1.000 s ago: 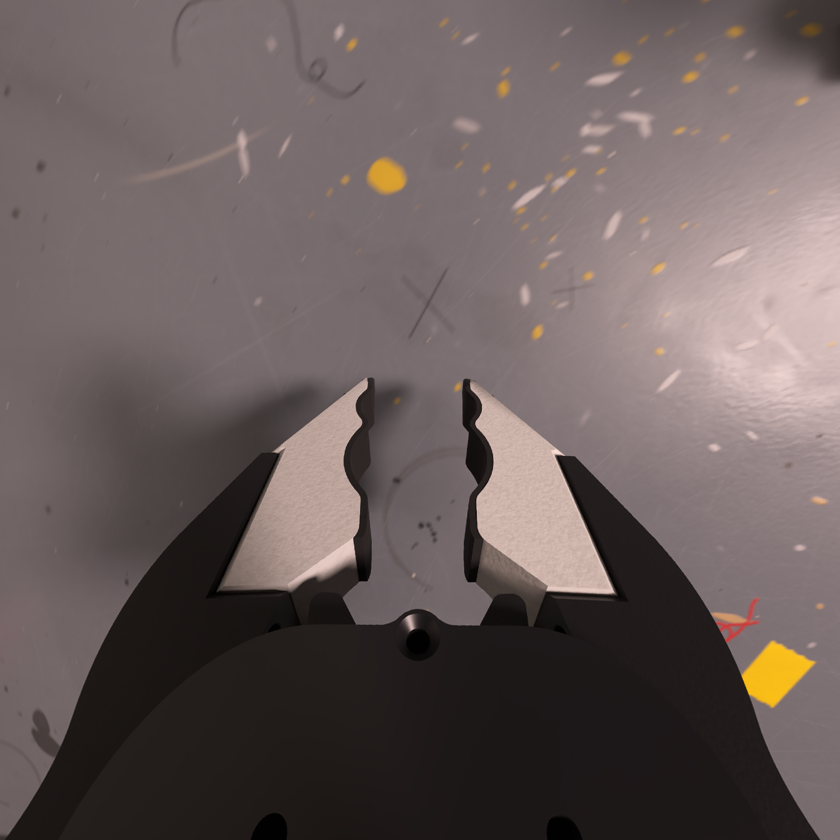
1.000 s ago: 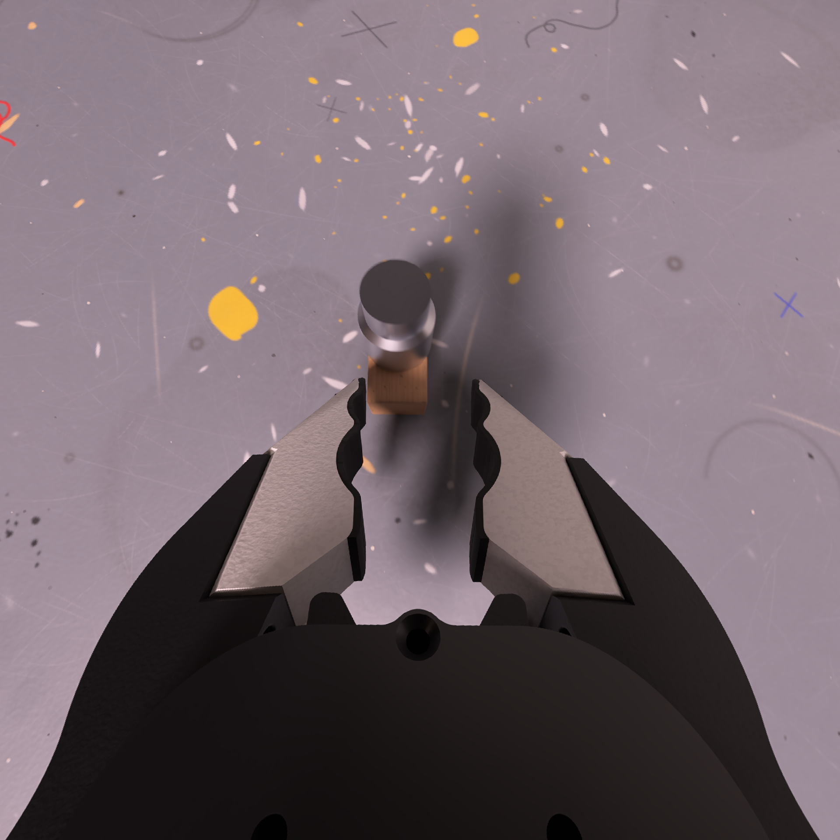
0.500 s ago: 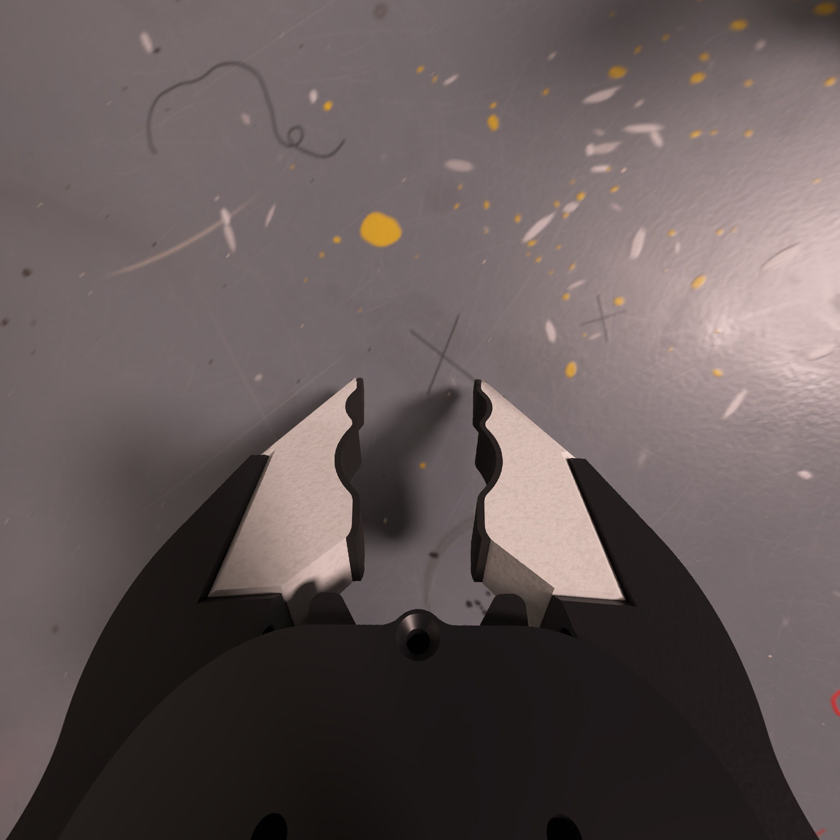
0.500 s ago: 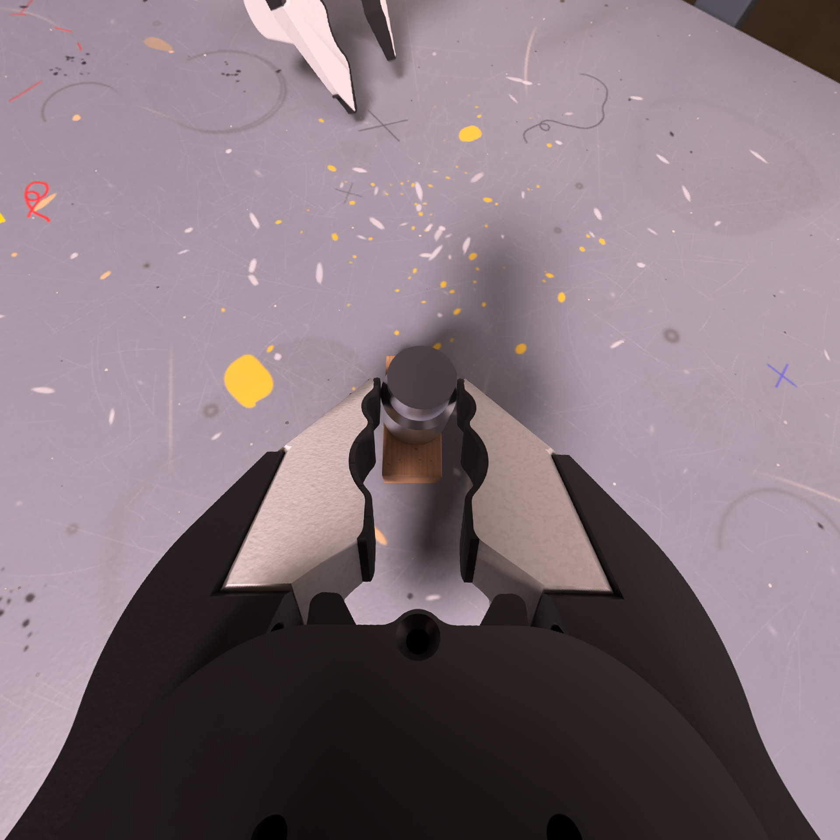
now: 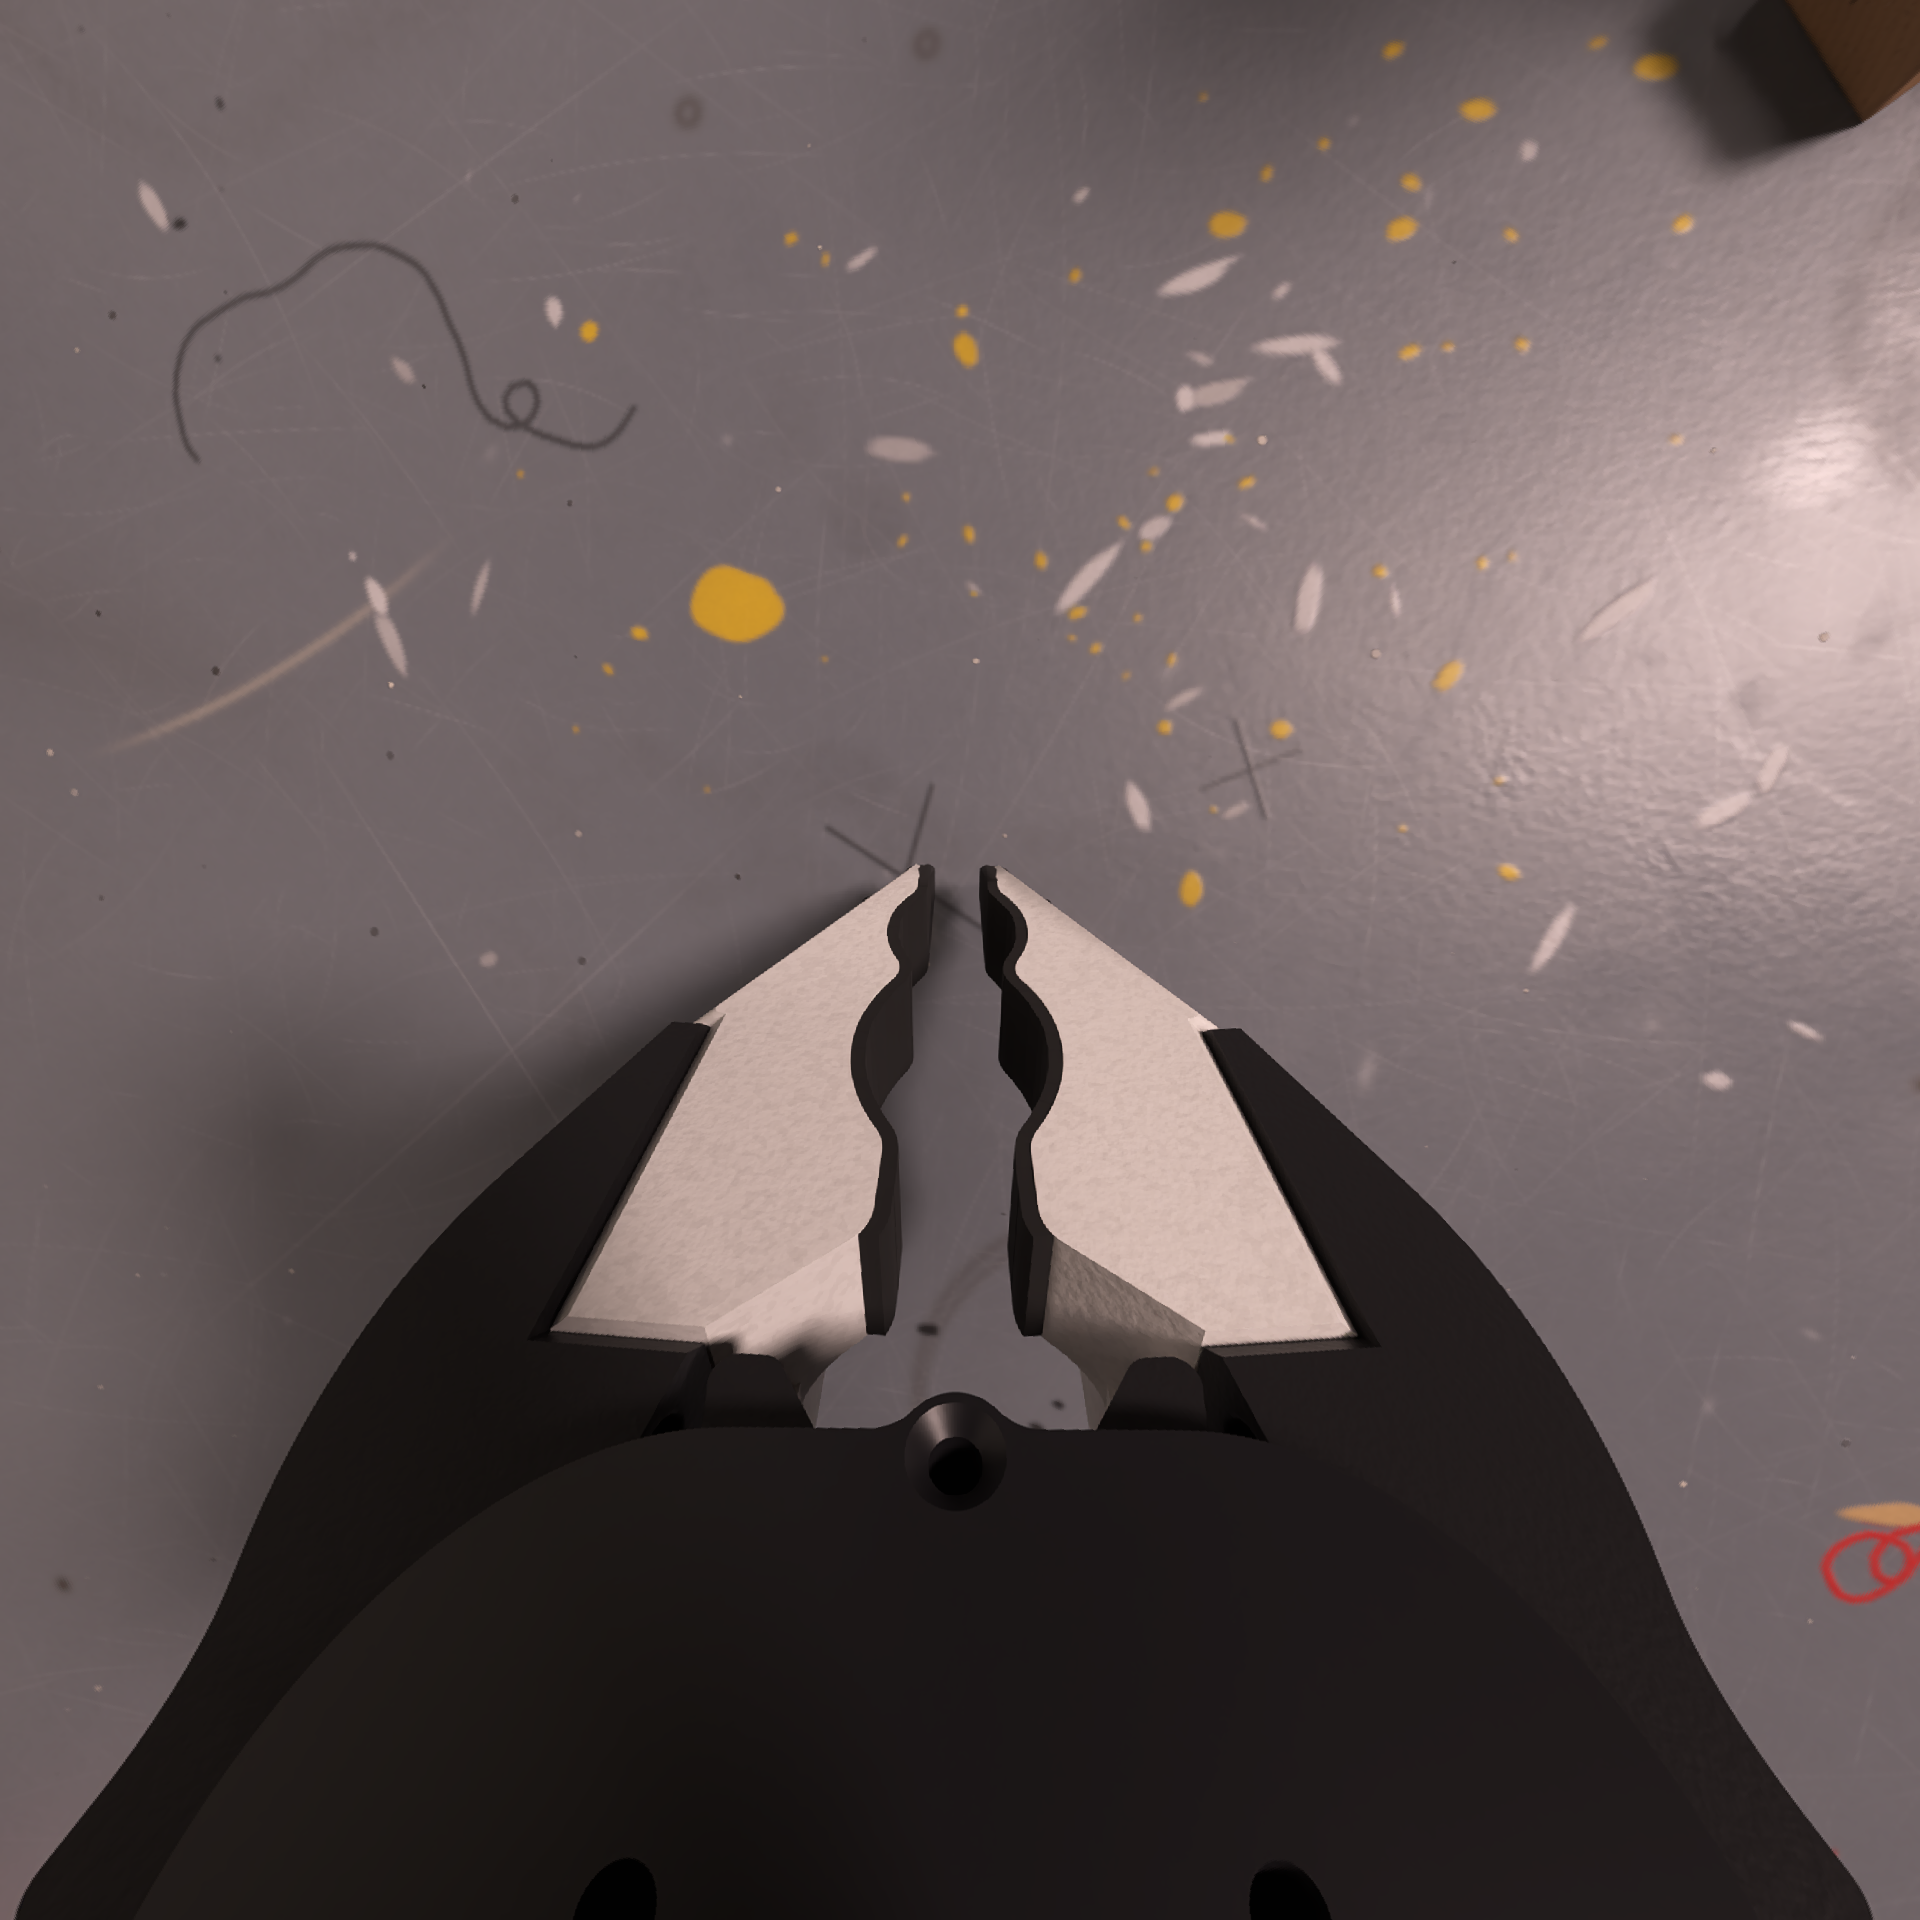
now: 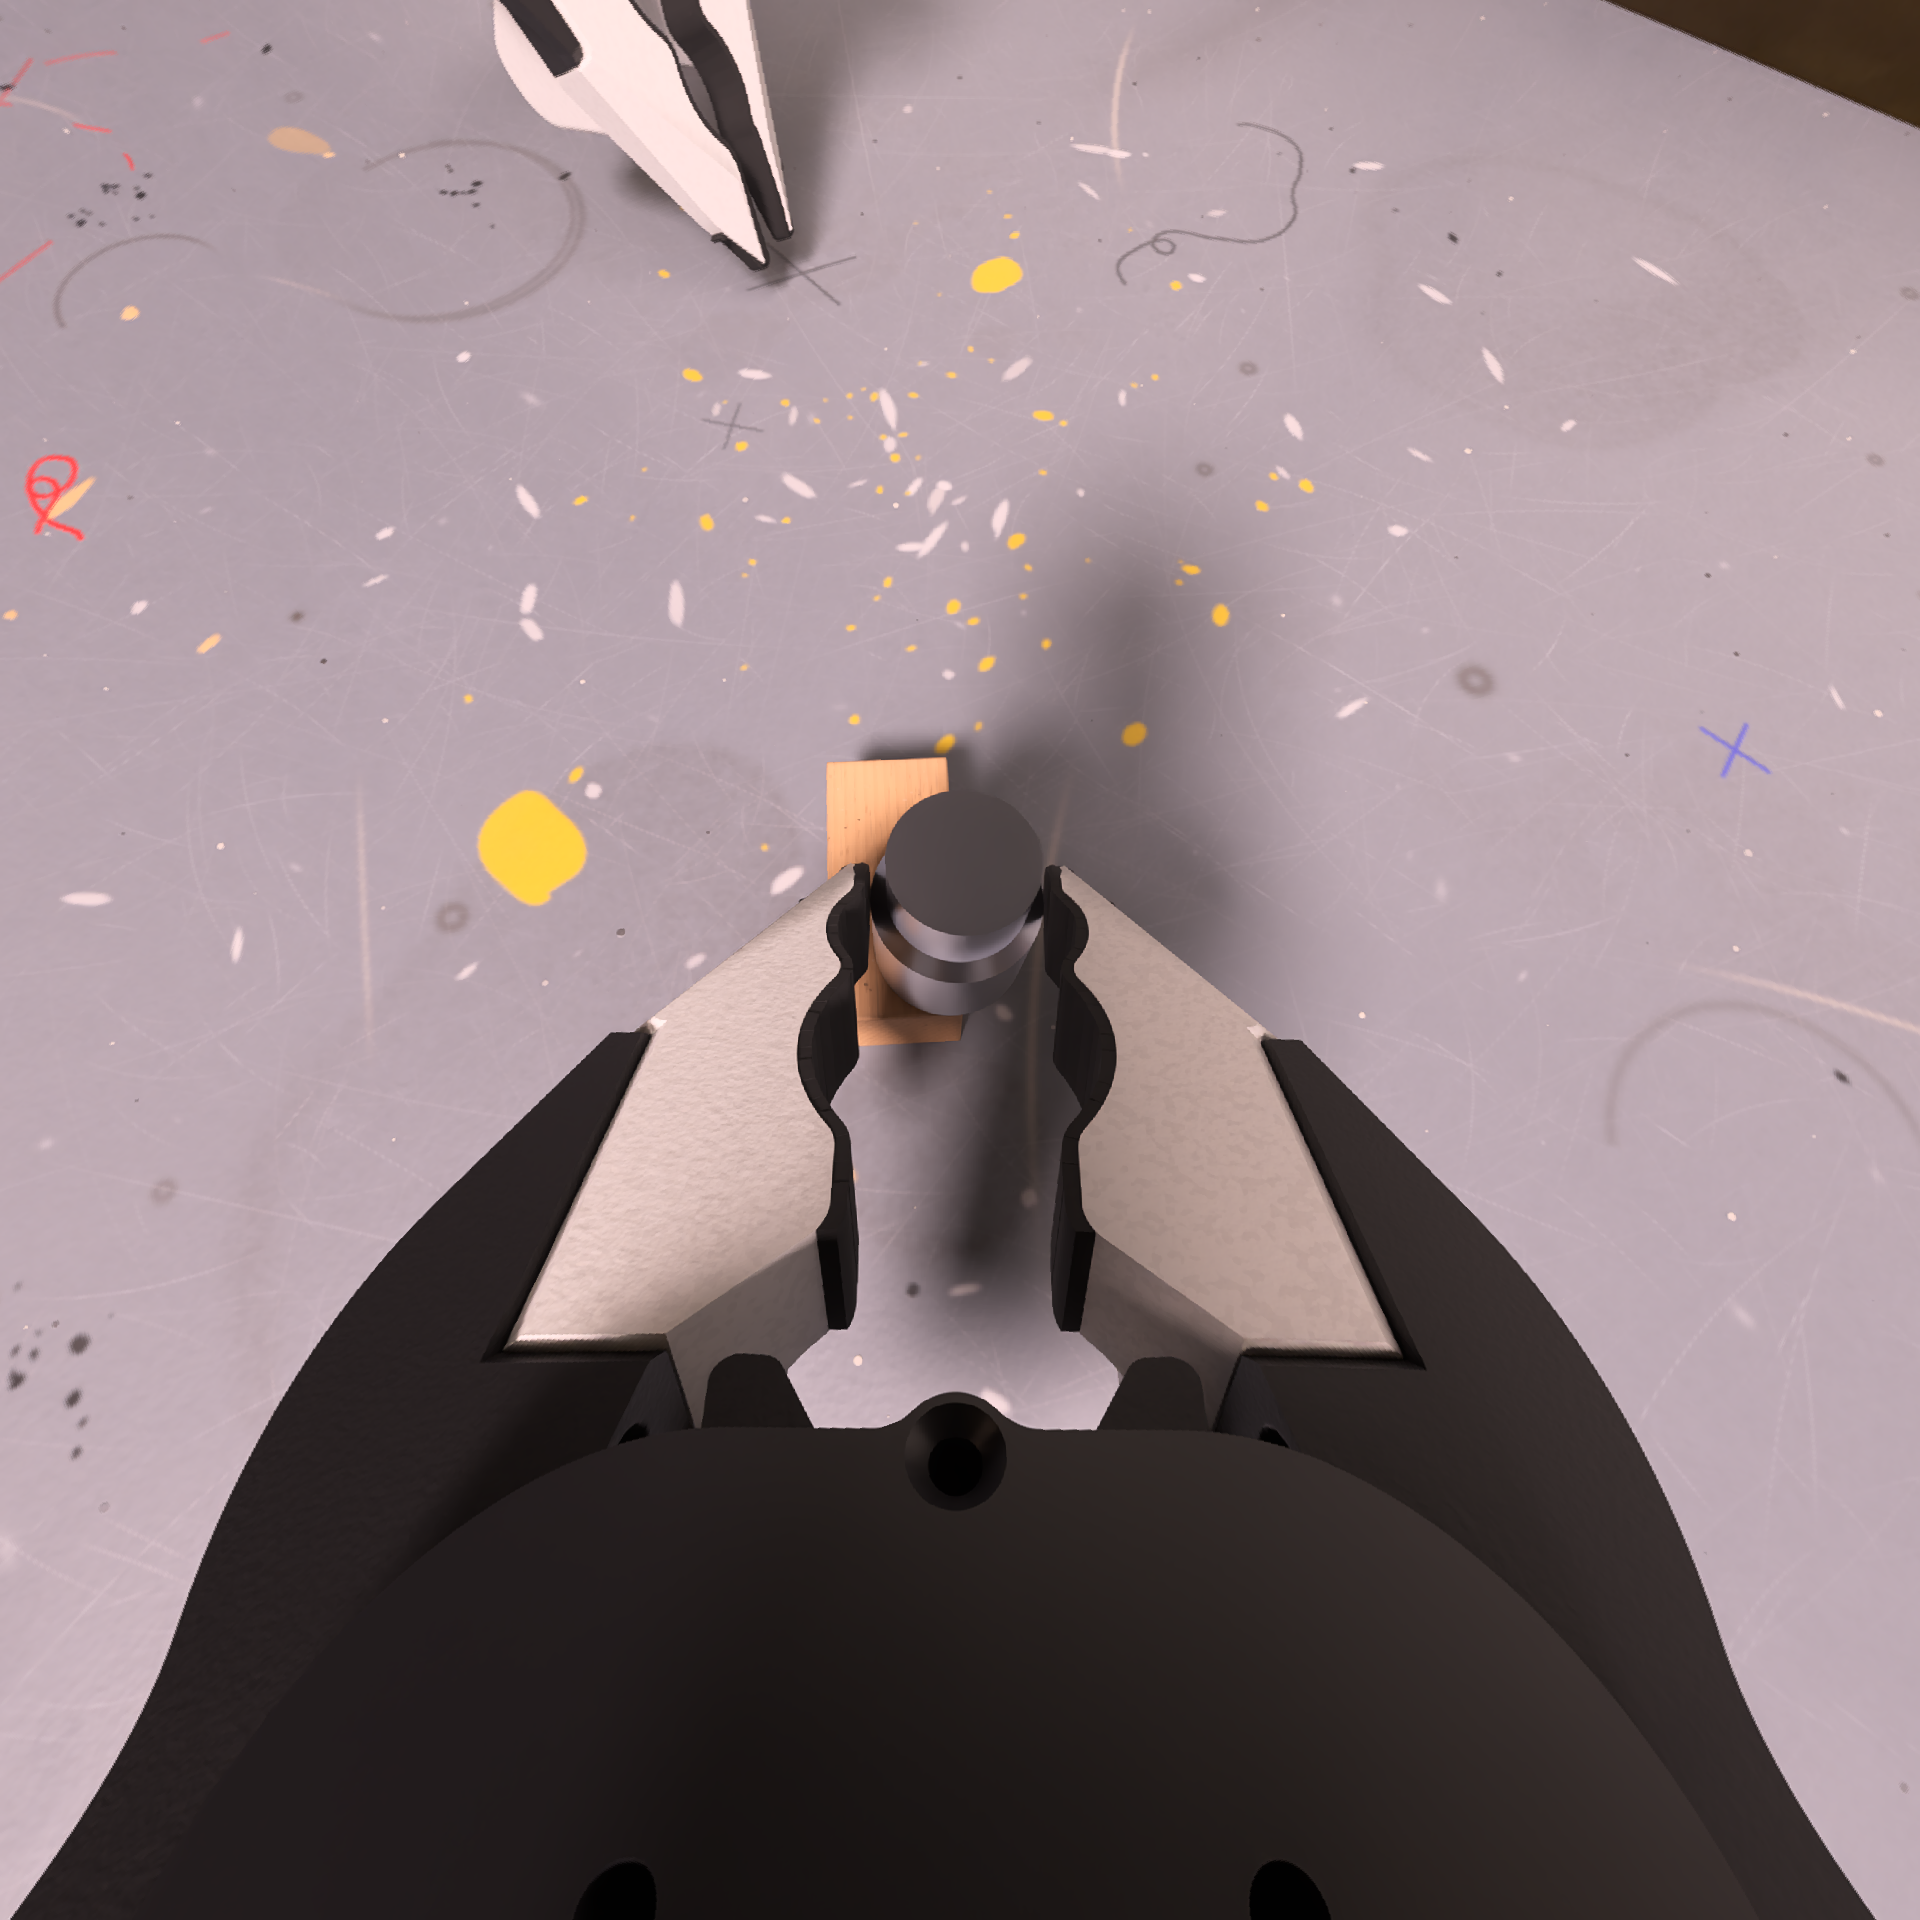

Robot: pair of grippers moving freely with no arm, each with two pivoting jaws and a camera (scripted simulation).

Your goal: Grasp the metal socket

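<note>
The metal socket [image 6: 961, 894], a short grey cylinder with a flat top, stands upright between the tips of my right gripper [image 6: 956, 878]. The fingers press on its two sides, so the gripper is shut on it. A small wooden block [image 6: 873, 810] lies under and behind the socket, partly hidden by it. My left gripper [image 5: 956, 878] is shut and empty, with only a thin slit between its tips, low over the table. It also shows in the right wrist view [image 6: 753, 223], far beyond the socket with its tips near the table.
The grey table [image 6: 1455, 831] is speckled with yellow and white paint marks and pencil scribbles. Its far right edge [image 6: 1766, 78] shows, with dark brown ground beyond. A brown corner [image 5: 1860, 52] shows at the top right of the left wrist view.
My right gripper moved forward and closed around the socket, and more of the block now shows beyond the socket. My left gripper closed its jaws from open to nearly touching.
</note>
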